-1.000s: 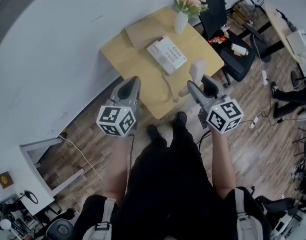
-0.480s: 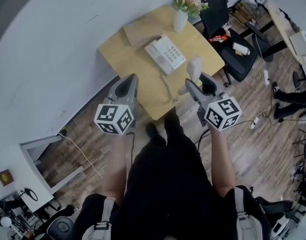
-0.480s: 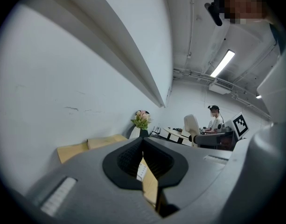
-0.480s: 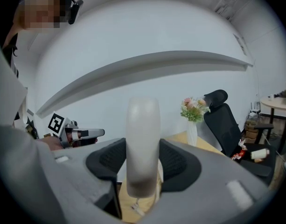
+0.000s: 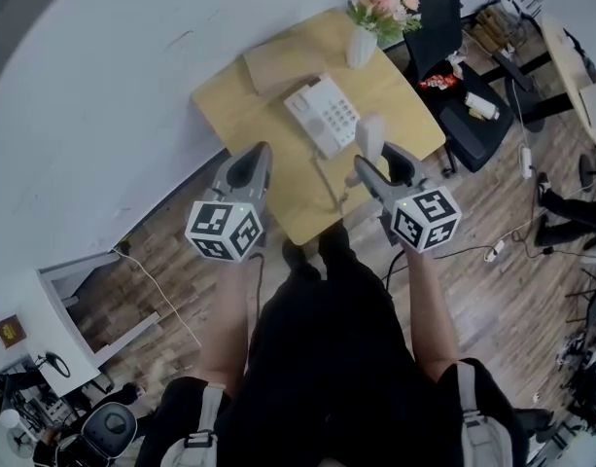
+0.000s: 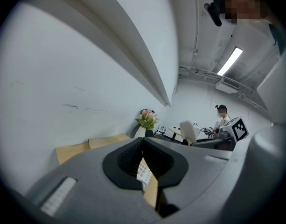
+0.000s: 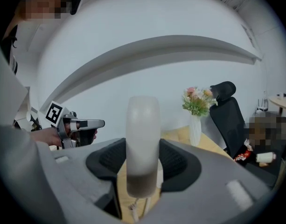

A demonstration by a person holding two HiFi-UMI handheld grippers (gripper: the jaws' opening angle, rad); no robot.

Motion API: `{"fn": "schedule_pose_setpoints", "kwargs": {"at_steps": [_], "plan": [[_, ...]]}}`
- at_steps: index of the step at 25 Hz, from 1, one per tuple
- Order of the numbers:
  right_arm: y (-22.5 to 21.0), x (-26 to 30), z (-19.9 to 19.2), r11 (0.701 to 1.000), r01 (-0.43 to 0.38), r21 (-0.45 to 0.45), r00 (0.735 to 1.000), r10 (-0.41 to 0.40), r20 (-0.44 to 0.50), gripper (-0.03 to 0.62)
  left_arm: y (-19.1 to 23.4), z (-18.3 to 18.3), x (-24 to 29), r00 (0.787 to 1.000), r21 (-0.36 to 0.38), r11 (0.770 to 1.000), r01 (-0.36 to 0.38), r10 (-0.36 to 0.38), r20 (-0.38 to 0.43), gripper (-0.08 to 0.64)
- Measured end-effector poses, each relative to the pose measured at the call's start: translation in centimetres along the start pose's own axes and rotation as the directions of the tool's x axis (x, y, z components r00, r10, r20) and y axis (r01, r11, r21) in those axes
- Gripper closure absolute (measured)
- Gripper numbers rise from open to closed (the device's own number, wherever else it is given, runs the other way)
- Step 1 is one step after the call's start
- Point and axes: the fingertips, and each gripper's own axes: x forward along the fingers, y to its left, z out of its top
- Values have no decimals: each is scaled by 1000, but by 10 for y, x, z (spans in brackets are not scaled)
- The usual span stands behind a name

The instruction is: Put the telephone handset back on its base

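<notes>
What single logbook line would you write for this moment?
right gripper: shut on handset | left gripper: shut, empty | handset: held over table, off phone base

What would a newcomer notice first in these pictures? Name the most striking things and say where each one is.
The white telephone handset stands out first, clamped upright in the right gripper above the near edge of the wooden table. Beyond it, in mid-table, lies the telephone base without its handset. A vase of pink flowers marks the far corner.
</notes>
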Motion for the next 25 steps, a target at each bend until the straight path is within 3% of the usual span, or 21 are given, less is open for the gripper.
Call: {"fn": "schedule_pose_setpoints", "kwargs": {"at_steps": [25], "plan": [[-61,129,-53,985,-151,-88,959,125,-254,371,44,-15,54,978,-83,975,-206,204,-33,551]]}}
